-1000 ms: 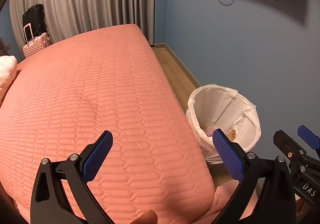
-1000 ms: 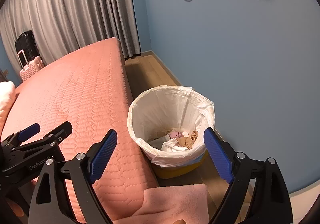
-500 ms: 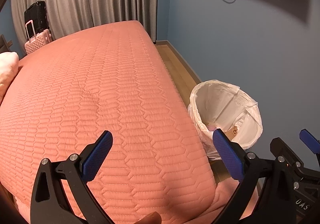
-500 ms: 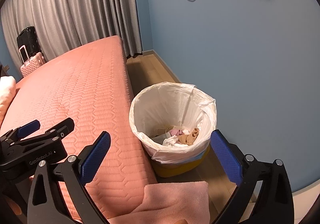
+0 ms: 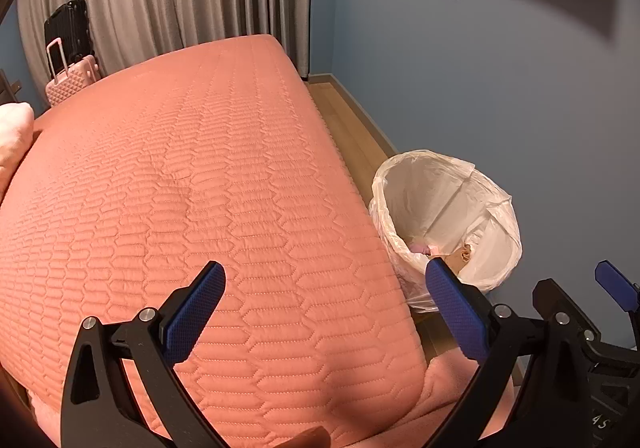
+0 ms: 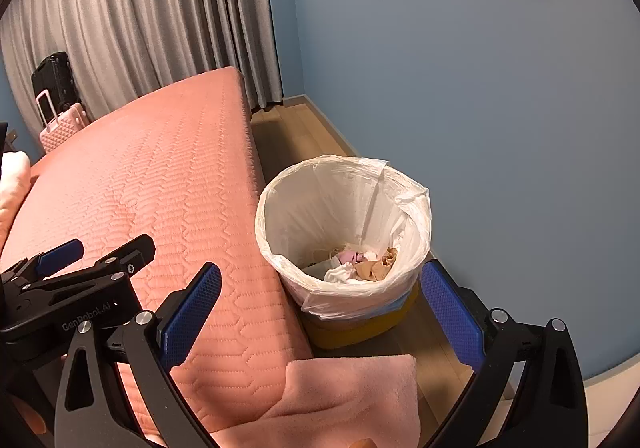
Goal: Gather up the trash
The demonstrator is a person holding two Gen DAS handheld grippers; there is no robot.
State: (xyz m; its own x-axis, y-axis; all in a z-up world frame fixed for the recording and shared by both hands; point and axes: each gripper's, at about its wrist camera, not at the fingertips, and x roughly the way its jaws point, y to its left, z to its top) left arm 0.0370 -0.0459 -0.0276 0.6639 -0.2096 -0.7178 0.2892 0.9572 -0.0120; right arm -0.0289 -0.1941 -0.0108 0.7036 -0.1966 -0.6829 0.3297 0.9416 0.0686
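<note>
A yellow bin with a white plastic liner stands on the wood floor between the bed and the blue wall; it also shows in the left wrist view. Crumpled trash in white, pink and tan lies at its bottom. My right gripper is open and empty, raised above and in front of the bin. My left gripper is open and empty over the near corner of the salmon quilted bed. Each gripper shows at the edge of the other's view.
A pink fleece blanket drapes over the bed's near corner. A pale pillow lies at the bed's left. A pink suitcase and a black one stand by the grey curtain. Wood floor runs along the blue wall.
Both grippers have drawn back and risen a little, so the bin sits lower and farther in both views. Both stayed open and empty.
</note>
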